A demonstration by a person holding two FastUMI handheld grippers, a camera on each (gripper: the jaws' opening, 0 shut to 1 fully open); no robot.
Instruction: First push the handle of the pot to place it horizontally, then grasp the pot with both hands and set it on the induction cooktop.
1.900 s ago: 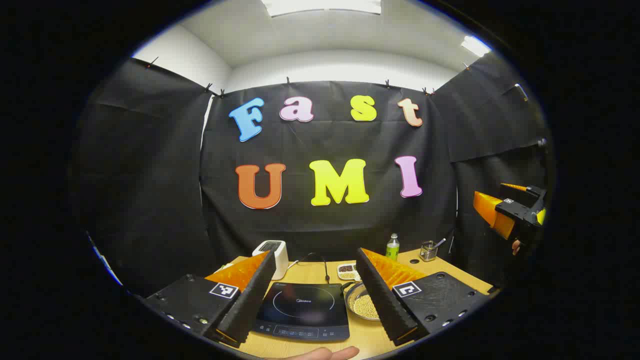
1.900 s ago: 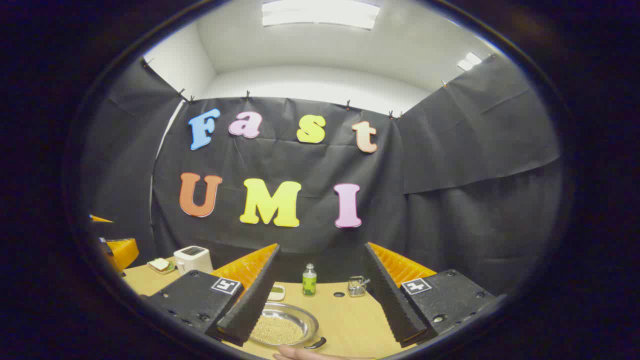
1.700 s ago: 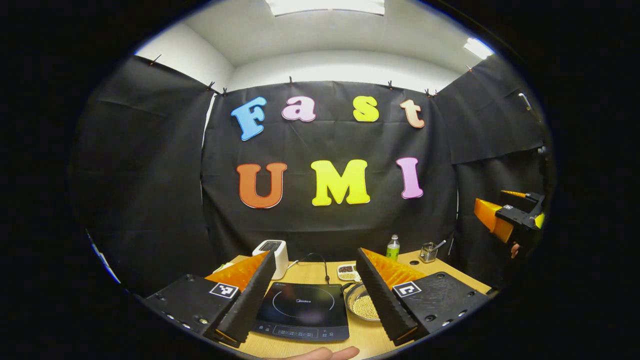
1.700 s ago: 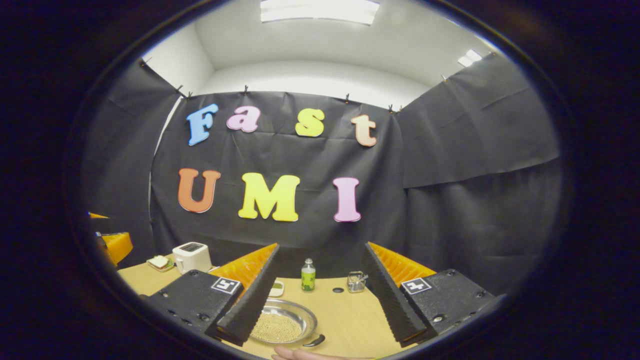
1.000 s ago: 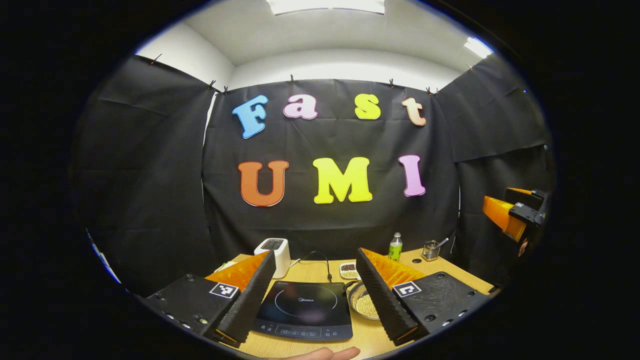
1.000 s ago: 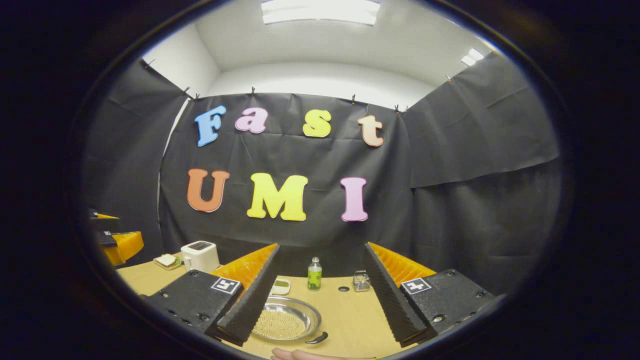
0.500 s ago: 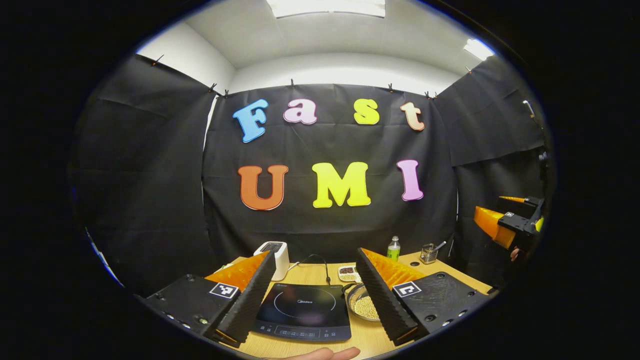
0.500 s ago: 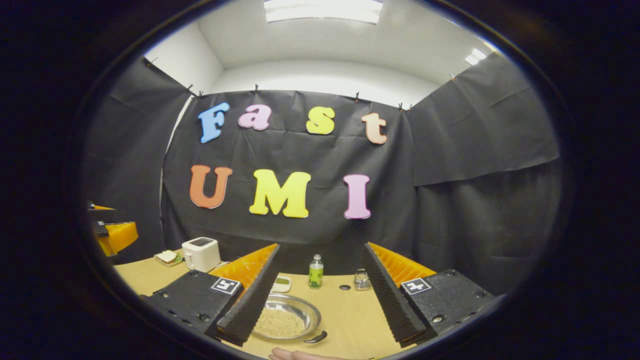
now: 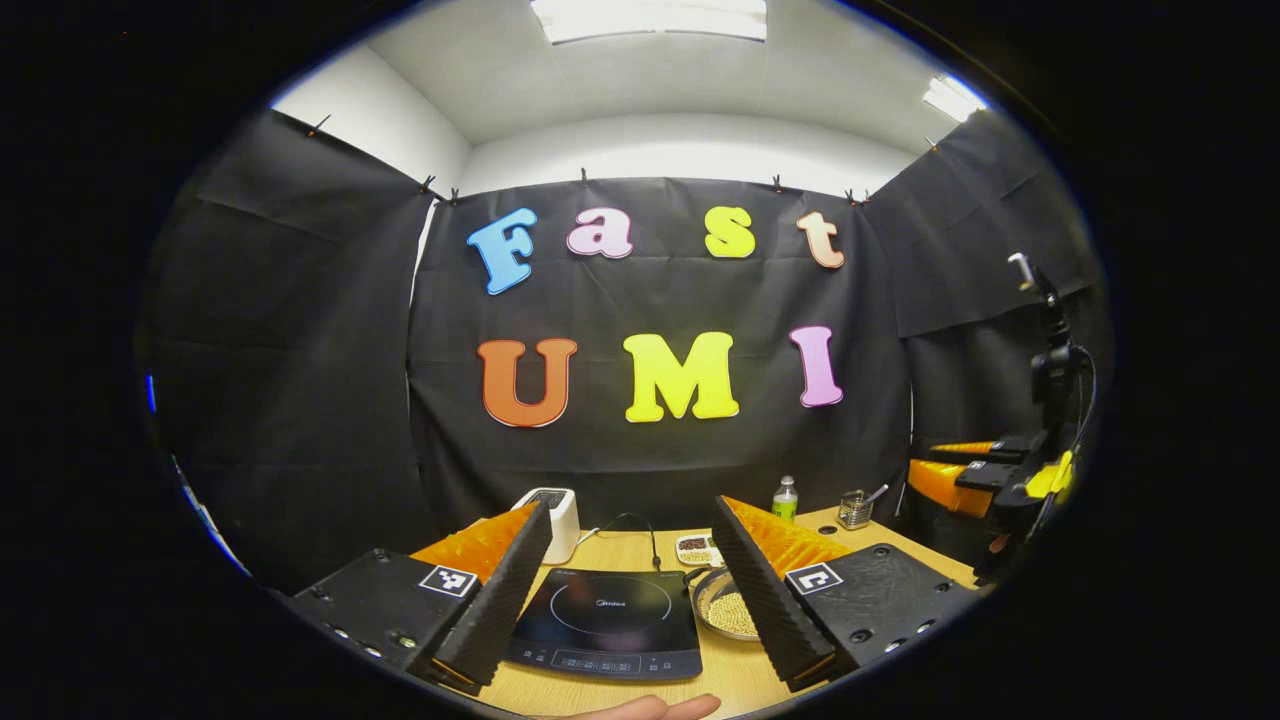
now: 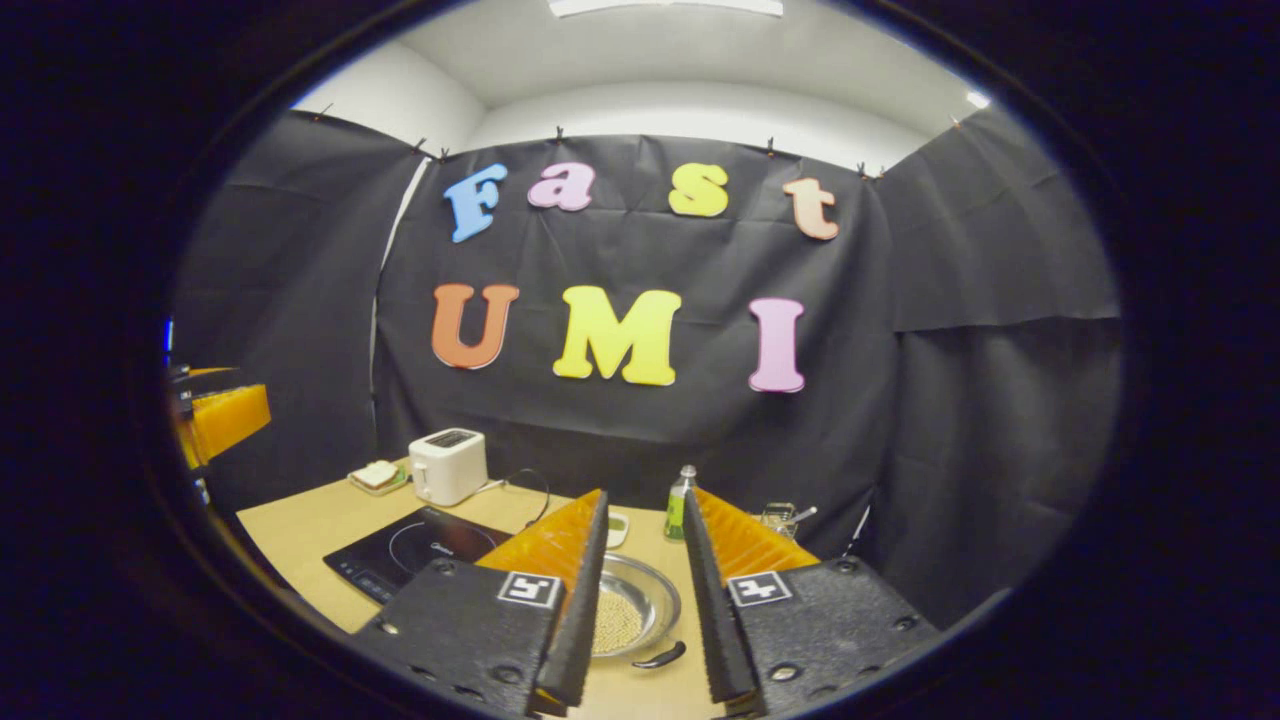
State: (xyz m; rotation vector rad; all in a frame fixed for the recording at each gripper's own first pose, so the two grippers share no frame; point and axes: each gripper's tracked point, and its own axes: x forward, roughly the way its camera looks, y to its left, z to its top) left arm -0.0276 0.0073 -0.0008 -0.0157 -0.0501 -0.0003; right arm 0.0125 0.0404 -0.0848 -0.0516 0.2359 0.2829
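A shallow steel pot (image 10: 630,610) holding pale beans sits on the wooden table (image 10: 300,530), to the right of the black induction cooktop (image 10: 410,550). One black handle (image 10: 660,657) points toward the near side. My right gripper (image 10: 645,495) hovers low over the pot, its fingers drawn close with a narrow gap and nothing between them. In the left gripper view the cooktop (image 9: 610,620) lies between the wide-open fingers of my left gripper (image 9: 630,508). The pot (image 9: 728,612) is partly hidden behind the right finger (image 9: 760,590). The right gripper (image 9: 960,475) shows at the far right.
A white toaster (image 10: 447,465) and a plate with a sandwich (image 10: 378,475) stand at the back left. A green bottle (image 10: 677,505), a small dish (image 9: 697,547) and a jar with a spoon (image 9: 855,508) line the back. A cord (image 9: 640,525) runs behind the cooktop.
My right gripper has come down lower toward the pot and turned left, and its fingers have narrowed from wide open. The left gripper has hardly moved.
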